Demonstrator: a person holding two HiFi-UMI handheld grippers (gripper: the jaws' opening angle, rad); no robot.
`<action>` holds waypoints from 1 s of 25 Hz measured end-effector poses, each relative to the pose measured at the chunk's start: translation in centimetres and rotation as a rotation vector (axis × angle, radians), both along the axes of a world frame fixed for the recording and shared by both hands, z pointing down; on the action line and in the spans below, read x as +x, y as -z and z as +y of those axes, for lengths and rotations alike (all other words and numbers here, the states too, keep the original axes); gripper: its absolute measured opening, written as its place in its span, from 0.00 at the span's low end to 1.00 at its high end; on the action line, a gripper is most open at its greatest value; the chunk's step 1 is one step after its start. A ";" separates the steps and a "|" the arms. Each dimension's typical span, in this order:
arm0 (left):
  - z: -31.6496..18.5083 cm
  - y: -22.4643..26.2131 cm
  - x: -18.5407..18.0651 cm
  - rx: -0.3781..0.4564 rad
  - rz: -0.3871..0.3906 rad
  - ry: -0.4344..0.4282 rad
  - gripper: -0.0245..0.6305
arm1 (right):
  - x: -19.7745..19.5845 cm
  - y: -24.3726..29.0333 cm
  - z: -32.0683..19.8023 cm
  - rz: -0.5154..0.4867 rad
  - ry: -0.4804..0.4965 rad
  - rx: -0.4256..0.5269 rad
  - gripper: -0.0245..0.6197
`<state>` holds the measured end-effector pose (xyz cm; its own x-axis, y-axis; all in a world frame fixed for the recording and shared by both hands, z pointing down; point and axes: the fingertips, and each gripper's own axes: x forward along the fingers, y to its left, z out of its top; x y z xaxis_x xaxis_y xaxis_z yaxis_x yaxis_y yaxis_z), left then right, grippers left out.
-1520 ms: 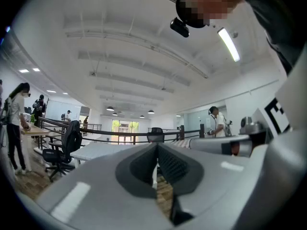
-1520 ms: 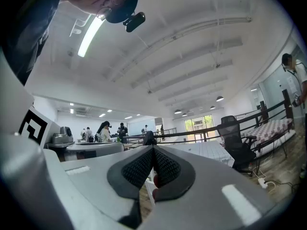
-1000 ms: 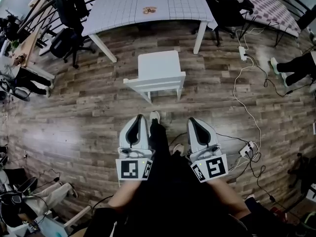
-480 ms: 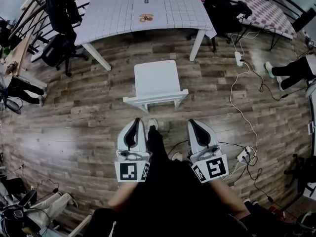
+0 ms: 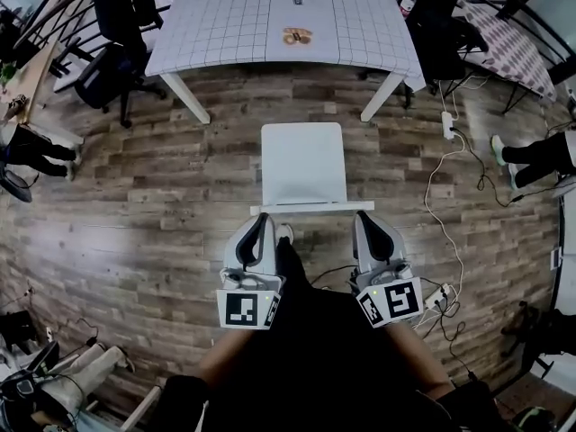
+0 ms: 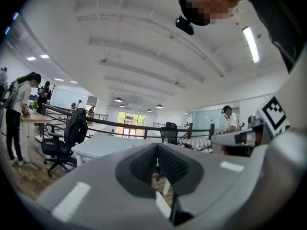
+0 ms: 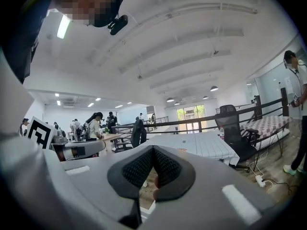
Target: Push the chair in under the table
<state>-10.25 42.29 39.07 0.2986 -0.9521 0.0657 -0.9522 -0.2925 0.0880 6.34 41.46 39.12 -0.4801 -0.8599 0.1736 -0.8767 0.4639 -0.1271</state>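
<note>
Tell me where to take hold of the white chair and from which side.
Probably the backrest's top rail, from the near side, away from the table. The chair stands upright, seat toward the table; the rail lies crosswise just ahead of the shut left gripper and right gripper.

This is a large open-plan office or lab hall. It has a wood-plank floor [image 5: 135, 196], a white grid-topped table [image 5: 243, 25], black swivel office chairs [image 5: 108, 75], a power strip [image 5: 447, 124] with trailing cables [image 5: 432, 183], black railings [image 7: 200, 120] and ceiling lights [image 7: 213, 88]. People [image 7: 94, 126] stand at desks.
</note>
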 end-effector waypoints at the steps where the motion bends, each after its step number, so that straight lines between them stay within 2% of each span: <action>1: -0.8 0.1 -0.5 -0.001 -0.003 -0.006 0.05 | -0.8 0.2 -0.9 0.003 0.003 0.000 0.03; 7: -5.9 -1.2 -2.3 -0.013 0.005 -0.037 0.05 | -3.1 -1.0 -6.6 0.023 -0.011 -0.027 0.03; 11: -7.5 -2.3 -2.8 -0.072 0.025 -0.081 0.05 | -4.3 -1.9 -8.8 0.032 -0.037 -0.063 0.03; 14: -8.7 -2.9 -2.9 -0.087 0.012 -0.118 0.05 | -4.9 -2.4 -10.0 0.033 -0.059 -0.073 0.03; 19: -9.6 -3.2 -3.8 -0.099 0.027 -0.102 0.05 | -4.9 -3.1 -10.3 0.020 -0.040 -0.094 0.03; 25: -10.1 -4.2 -3.8 -0.129 0.018 -0.091 0.05 | -3.7 -4.3 -10.6 0.052 -0.053 -0.121 0.03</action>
<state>-14.01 32.15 43.23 0.3858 -0.9050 0.1792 -0.9200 -0.3631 0.1472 2.59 30.84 43.39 -0.4226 -0.8550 0.3006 -0.9063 0.4011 -0.1332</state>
